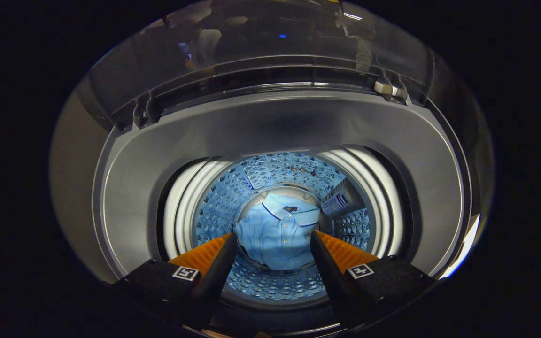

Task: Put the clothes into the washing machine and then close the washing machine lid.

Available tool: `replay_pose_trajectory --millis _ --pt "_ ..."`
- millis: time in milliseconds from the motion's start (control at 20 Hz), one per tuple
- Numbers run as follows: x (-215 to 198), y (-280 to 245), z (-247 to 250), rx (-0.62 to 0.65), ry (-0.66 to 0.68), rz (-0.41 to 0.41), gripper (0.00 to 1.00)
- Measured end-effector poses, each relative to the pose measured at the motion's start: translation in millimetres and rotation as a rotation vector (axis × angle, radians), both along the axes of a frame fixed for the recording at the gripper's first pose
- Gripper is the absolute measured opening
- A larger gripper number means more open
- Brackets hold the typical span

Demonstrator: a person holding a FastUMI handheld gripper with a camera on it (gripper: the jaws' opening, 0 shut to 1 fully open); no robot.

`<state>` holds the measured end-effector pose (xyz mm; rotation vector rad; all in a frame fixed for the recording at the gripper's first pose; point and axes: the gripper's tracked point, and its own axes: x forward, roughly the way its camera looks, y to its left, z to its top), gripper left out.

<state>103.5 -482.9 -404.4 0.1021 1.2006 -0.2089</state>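
I look straight down into the top-loading washing machine (270, 126). A light blue polo shirt (275, 232) lies crumpled at the bottom of the perforated steel drum (233, 188), far below and beyond my fingers. My gripper (274, 237) hangs open above the drum mouth, nothing between its fingers, which are well apart from the shirt. The transparent lid (270, 47) stands raised at the far side of the opening, hinged at the back rim.
A grey plastic collar (125, 188) rings the drum opening. A lint filter box (341, 202) is fixed on the drum wall to the right of the shirt. A white hinge stop (385, 88) sits at the lid's right hinge.
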Motion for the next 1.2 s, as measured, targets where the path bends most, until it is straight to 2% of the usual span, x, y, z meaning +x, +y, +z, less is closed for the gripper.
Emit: replay_pose_trajectory --millis 250,500,900,1200 --pt "2.9 -0.1 38.2 -0.004 -0.086 -0.001 0.98" --pt "25.5 2.8 118.4 -0.038 -0.23 0.031 0.98" --pt "90.4 7.2 272.2 -0.091 -0.501 0.054 0.98" --pt "138.6 11.6 344.0 -0.121 -0.657 0.076 0.98"
